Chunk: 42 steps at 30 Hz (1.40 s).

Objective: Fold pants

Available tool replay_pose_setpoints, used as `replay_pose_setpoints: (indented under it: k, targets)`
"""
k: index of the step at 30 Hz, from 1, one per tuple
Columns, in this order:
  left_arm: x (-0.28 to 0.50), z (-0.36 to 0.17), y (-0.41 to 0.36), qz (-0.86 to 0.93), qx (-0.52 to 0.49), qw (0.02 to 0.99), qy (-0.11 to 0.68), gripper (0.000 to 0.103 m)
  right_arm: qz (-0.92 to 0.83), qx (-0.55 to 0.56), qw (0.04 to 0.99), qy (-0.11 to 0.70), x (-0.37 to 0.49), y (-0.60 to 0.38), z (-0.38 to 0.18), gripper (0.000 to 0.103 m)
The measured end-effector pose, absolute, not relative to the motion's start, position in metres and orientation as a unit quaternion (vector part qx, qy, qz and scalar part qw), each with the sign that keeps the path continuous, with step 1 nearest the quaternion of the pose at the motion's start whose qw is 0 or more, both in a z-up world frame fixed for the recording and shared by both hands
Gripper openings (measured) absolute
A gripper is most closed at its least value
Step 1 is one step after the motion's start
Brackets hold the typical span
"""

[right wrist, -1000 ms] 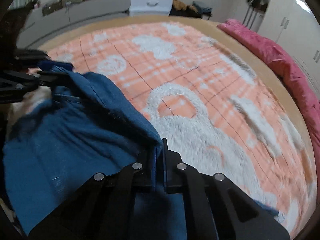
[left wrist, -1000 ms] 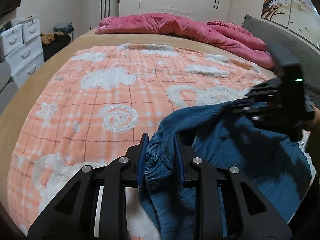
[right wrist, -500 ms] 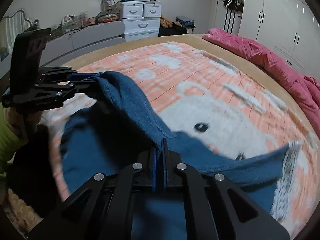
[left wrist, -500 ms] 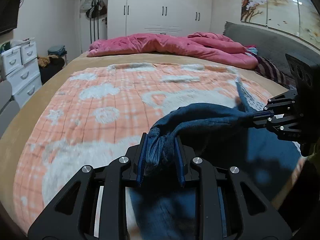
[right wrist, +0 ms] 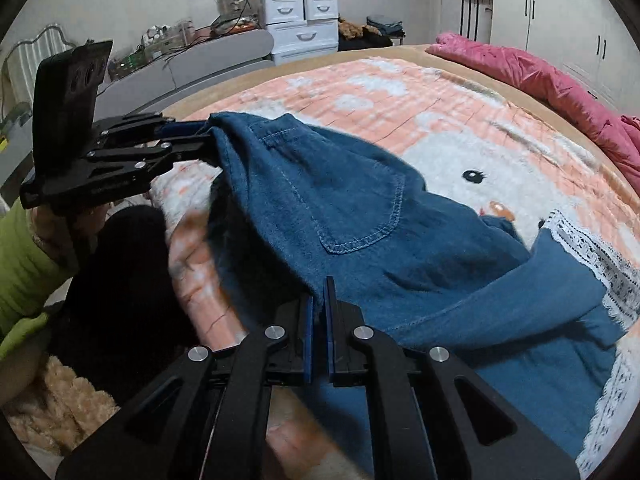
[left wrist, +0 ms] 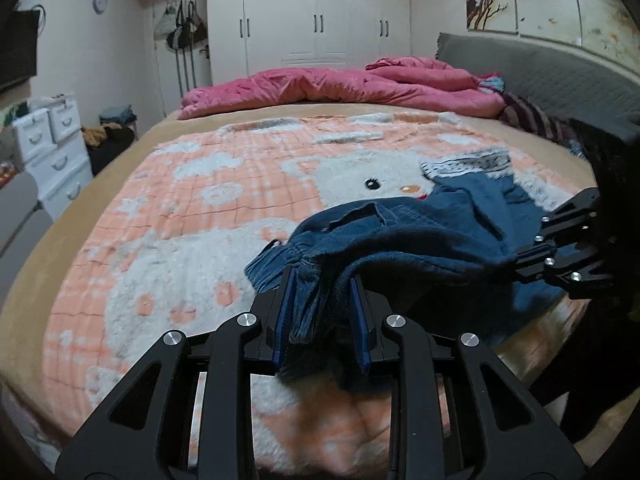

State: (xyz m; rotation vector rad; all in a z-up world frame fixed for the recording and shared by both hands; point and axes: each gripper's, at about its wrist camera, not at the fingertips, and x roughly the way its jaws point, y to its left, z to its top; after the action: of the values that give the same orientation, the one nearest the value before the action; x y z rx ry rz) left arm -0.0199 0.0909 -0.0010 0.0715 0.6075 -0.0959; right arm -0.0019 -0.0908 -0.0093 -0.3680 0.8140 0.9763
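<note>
Blue denim pants (right wrist: 340,208) with white lace hems (right wrist: 592,248) hang stretched between both grippers over the near edge of the bed. My left gripper (left wrist: 322,280) is shut on the bunched elastic waistband (left wrist: 280,260). My right gripper (right wrist: 319,292) is shut on the other waist edge. A back pocket (right wrist: 360,208) faces up. The legs trail over the blanket toward the cat face (right wrist: 472,176). The right gripper (left wrist: 520,258) shows at the right of the left wrist view, and the left gripper (right wrist: 204,136) at the upper left of the right wrist view.
An orange plaid blanket (left wrist: 180,216) with white fluffy shapes covers the bed. A pink duvet (left wrist: 340,88) lies heaped at the far side, before white wardrobes (left wrist: 316,16). White drawers (right wrist: 300,20) stand off the bed. A green sleeve (right wrist: 20,256) is at the left.
Both grippers have drawn the pants back toward the near edge of the bed and apart. The waist now hangs spread between them, and the lace-hemmed legs have slid out onto the blanket.
</note>
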Motion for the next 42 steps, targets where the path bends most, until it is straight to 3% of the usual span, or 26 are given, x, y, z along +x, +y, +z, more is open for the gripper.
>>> replay_pose_setpoints:
  k: [5, 8, 13, 17, 22, 27, 31, 36, 40, 42]
  targets:
    - [-0.024, 0.004, 0.090, -0.021, 0.061, 0.957, 0.283, 0.022, 0.460, -0.148, 0.789, 0.380, -0.009, -0.088, -0.012, 0.004]
    - [-0.015, -0.008, 0.097, -0.014, 0.063, 0.945, 0.322, 0.028, 0.457, -0.151, 0.787, 0.386, -0.009, -0.084, -0.019, 0.005]
    - [-0.022, -0.009, 0.114, -0.034, 0.029, 0.937, 0.346, 0.045, 0.451, -0.164, 0.773, 0.414, -0.009, -0.081, -0.044, 0.009]
    - [-0.033, -0.004, 0.129, -0.041, -0.002, 0.932, 0.359, 0.045, 0.455, -0.155, 0.773, 0.414, -0.009, -0.083, -0.042, 0.010]
    - [-0.051, 0.030, 0.148, -0.014, -0.040, 0.947, 0.319, 0.044, 0.453, -0.151, 0.771, 0.421, -0.011, -0.088, -0.049, 0.010]
    - [-0.023, 0.047, 0.118, -0.053, -0.044, 0.949, 0.308, 0.043, 0.452, -0.145, 0.772, 0.422, -0.014, -0.092, -0.047, 0.010]
    - [0.017, 0.031, 0.076, -0.110, -0.046, 0.934, 0.338, 0.039, 0.450, -0.139, 0.771, 0.428, -0.020, -0.098, -0.047, 0.010]
    - [0.033, -0.028, 0.058, -0.099, -0.036, 0.900, 0.422, 0.039, 0.452, -0.095, 0.778, 0.427, -0.025, -0.120, -0.028, 0.010]
    - [0.022, -0.049, 0.066, -0.090, -0.059, 0.897, 0.429, 0.039, 0.429, -0.077, 0.813, 0.386, -0.016, -0.132, 0.002, 0.030]
    - [0.022, -0.048, 0.067, -0.091, -0.063, 0.896, 0.429, 0.039, 0.417, -0.073, 0.818, 0.389, -0.003, -0.128, 0.004, 0.031]
